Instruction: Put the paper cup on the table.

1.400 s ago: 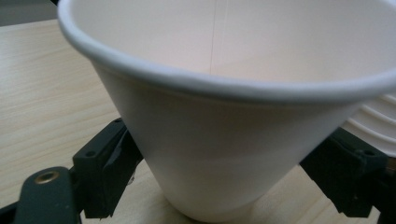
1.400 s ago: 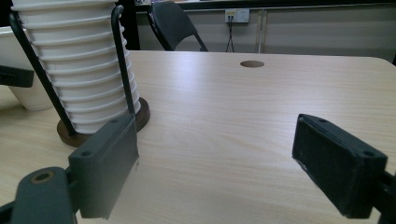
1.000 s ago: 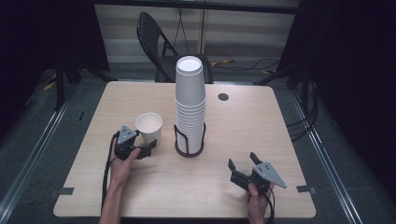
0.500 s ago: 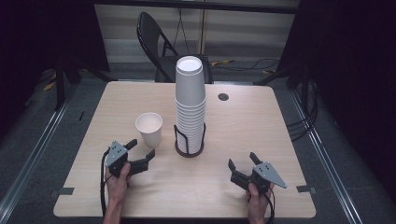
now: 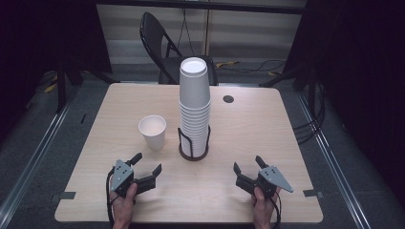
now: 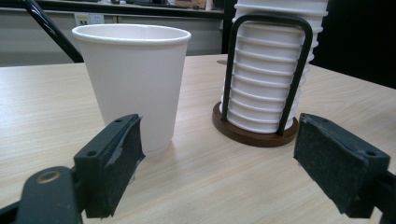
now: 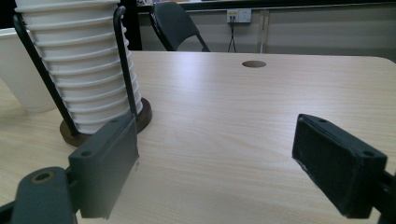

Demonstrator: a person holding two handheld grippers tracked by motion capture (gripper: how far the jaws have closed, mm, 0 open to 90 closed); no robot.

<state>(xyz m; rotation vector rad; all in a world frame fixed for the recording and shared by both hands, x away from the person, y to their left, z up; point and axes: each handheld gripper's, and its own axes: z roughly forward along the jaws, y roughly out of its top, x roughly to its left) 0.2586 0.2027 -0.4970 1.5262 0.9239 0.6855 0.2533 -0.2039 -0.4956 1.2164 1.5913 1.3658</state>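
Two grippers, left [image 5: 145, 171] and right [image 5: 247, 172], rest on counter [image 5: 267, 124], jaws apart, empty. Single cup [image 5: 152, 132] stands at 10 o'clock of stack [image 5: 194, 102]. Risk: we approach off-centre, cup tips.

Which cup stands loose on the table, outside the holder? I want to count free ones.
The single white cup left of the stack of cups. It stands upright alone on the table; the rest are nested in the wire holder.
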